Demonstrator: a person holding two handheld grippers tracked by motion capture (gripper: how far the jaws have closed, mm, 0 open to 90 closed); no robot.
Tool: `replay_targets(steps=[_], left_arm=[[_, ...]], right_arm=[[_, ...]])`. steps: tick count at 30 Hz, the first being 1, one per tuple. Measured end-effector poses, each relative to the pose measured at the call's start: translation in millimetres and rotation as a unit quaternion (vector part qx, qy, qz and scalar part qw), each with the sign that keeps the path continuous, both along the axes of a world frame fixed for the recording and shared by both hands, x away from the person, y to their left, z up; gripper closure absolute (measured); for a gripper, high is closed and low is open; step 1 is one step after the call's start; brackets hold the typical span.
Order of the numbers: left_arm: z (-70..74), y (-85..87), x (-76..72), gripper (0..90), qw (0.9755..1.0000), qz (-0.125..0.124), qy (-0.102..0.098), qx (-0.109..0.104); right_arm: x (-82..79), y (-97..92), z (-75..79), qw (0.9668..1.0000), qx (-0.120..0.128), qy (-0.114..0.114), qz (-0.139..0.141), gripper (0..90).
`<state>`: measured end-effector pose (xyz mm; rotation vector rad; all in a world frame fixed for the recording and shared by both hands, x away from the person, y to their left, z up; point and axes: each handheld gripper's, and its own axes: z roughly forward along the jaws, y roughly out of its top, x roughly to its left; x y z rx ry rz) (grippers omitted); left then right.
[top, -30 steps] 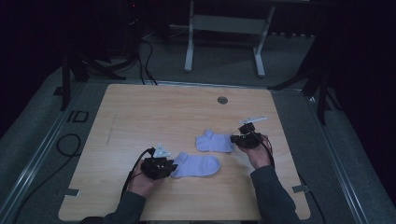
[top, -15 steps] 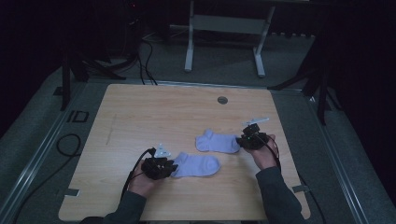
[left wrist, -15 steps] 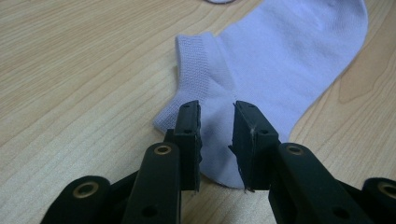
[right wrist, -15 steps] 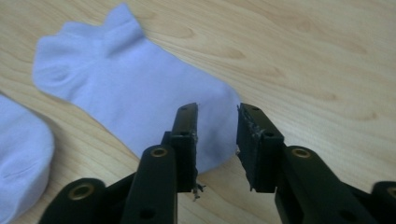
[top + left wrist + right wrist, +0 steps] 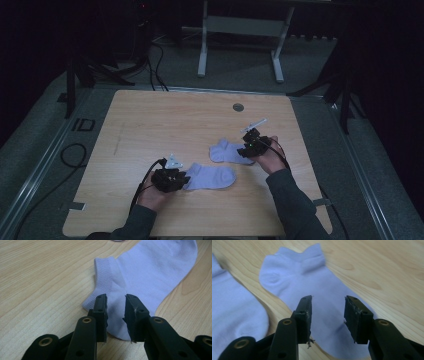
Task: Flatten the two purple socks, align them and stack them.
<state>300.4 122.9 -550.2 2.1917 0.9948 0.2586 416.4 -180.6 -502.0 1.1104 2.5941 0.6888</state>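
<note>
Two pale lavender ankle socks lie flat on the wooden table point(image 5: 165, 125). The near sock point(image 5: 212, 176) point(image 5: 150, 270) has its heel end under my left gripper point(image 5: 183, 181) point(image 5: 115, 300). Those jaws stand a little apart, with the fabric lying flat between them and not pinched. The far sock point(image 5: 225, 152) point(image 5: 312, 277) lies under my right gripper point(image 5: 243, 150) point(image 5: 328, 301), at its toe end. Its jaws have just been opening and stand wide, and the pads are clear of the cloth. The near sock point(image 5: 234, 312) also shows at the left of the right gripper view.
A round grommet point(image 5: 238, 107) sits in the tabletop towards the far edge. Beyond the table a metal stand point(image 5: 240, 30) and cables point(image 5: 150, 55) rest on the grey floor. A black cable loop point(image 5: 70, 155) lies off the table's left side.
The right gripper's jaws have opened and let go of the far sock, and that hand has shifted a little. The left gripper and the near sock have not moved.
</note>
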Motion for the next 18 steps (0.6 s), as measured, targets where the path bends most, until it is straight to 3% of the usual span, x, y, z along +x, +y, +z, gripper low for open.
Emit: replay_targets(steps=[12, 18], left_arm=[[-0.1, 0.0, 0.2, 70.9, 1.0000, -0.003, 0.002, 0.002], [-1.4, -1.0, 0.6, 70.9, 1.0000, -0.004, 0.005, 0.004]], right_arm=[[16.3, 34.6, -14.2, 0.9986, -0.015, 0.038, 0.033, 52.6], [24.2, 47.9, -19.6, 0.9976, -0.025, 0.056, 0.032, 51.2]])
